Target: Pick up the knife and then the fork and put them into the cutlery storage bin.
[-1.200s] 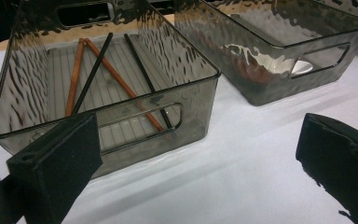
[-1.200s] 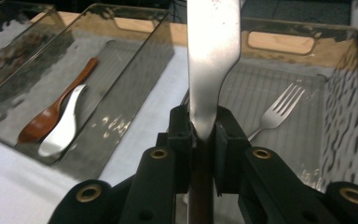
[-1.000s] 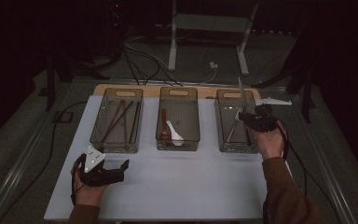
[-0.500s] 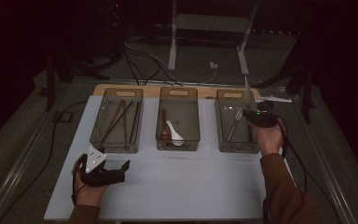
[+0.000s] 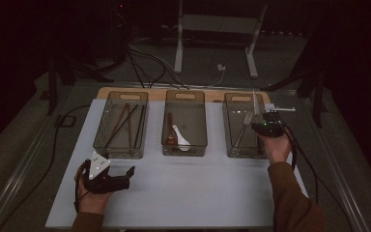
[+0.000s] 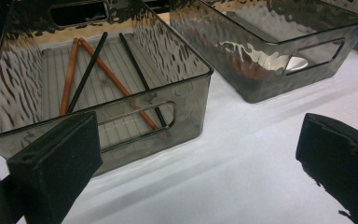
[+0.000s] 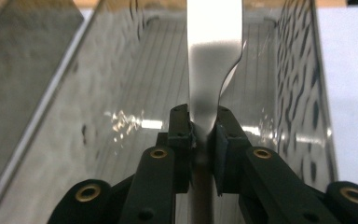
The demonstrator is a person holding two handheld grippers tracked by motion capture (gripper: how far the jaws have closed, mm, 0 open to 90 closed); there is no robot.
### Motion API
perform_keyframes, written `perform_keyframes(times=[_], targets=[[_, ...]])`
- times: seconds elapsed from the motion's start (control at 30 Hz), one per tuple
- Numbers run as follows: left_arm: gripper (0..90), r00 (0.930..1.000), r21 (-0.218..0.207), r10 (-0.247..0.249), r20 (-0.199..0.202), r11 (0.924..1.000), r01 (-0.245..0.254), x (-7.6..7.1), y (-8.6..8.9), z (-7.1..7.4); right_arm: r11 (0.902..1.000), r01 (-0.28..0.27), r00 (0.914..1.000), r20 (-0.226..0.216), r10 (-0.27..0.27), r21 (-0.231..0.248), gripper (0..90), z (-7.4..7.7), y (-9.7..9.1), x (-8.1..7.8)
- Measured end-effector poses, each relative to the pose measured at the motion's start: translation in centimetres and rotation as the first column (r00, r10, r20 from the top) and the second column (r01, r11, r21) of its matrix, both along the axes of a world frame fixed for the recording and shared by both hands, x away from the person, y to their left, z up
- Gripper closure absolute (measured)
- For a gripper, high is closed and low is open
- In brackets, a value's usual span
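My right gripper (image 5: 260, 126) is shut on a silver table knife (image 5: 255, 102), whose blade stands up above the right smoky plastic bin (image 5: 241, 153). Seen from the right gripper view, both pads clamp the knife (image 7: 212, 70) at its neck, with my right gripper (image 7: 205, 130) over the bin's ribbed floor (image 7: 140, 93). A fork (image 5: 244, 124) lies in that bin. At the table's near left, my left gripper (image 5: 128, 176) rests open and holds nothing. In its own view my left gripper (image 6: 200, 154) faces the left bin (image 6: 121, 100), which holds chopsticks (image 6: 107, 70).
Three bins stand in a row on the white table (image 5: 198, 193). The left bin (image 5: 121, 151) holds brown and black chopsticks (image 5: 125, 123); the middle bin (image 5: 184, 151) holds a wooden spoon (image 5: 170, 133) and a white spoon (image 5: 179, 137). Cables and a metal stand lie beyond the table.
My right hand has sunk with the knife toward the right bin. The left hand has stayed put.
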State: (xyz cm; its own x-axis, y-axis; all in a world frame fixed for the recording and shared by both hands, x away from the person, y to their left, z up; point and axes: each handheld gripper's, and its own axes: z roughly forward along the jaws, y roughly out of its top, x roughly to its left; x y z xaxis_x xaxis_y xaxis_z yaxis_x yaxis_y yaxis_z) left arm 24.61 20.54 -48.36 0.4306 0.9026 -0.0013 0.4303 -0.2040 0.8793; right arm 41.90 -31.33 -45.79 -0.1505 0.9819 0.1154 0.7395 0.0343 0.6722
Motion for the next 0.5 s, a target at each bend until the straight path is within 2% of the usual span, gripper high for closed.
perform_keyframes(times=[0.13, 0.27, 0.33, 0.43, 0.5], targets=[[1.1, 1.0000, 0.002, -0.002, -0.003, 1.0000, 0.002, 0.0, -0.1, -0.1, 0.9998, 0.002, 0.9980, -0.063, -0.003, -0.020, 79.7, -0.8, 0.1, 0.2], [1.1, 1.0000, 0.003, 0.001, -0.004, 1.0000, -0.001, 0.0, 0.0, 0.0, 0.9998, 0.019, 0.9982, -0.057, -0.019, -0.008, 78.3, -0.9, 0.0, 0.1], [1.1, 1.0000, 0.001, 0.005, -0.004, 1.0000, -0.005, 0.0, 0.1, 0.0, 1.0000, 0.009, 0.9989, -0.045, -0.009, 0.002, 66.1, -0.7, 0.0, 0.0], [1.1, 1.0000, -0.001, 0.007, -0.002, 1.0000, -0.007, 0.0, 0.1, 0.0, 0.9999, -0.003, 1.0000, -0.005, 0.003, 0.012, 56.0, -0.2, -0.1, -0.4], [1.1, 0.9999, 0.000, 0.010, 0.002, 1.0000, -0.010, 0.0, 0.2, 0.1, 0.9991, -0.019, 0.9997, 0.018, 0.019, 0.037, 50.8, 0.2, -0.1, -0.7]])
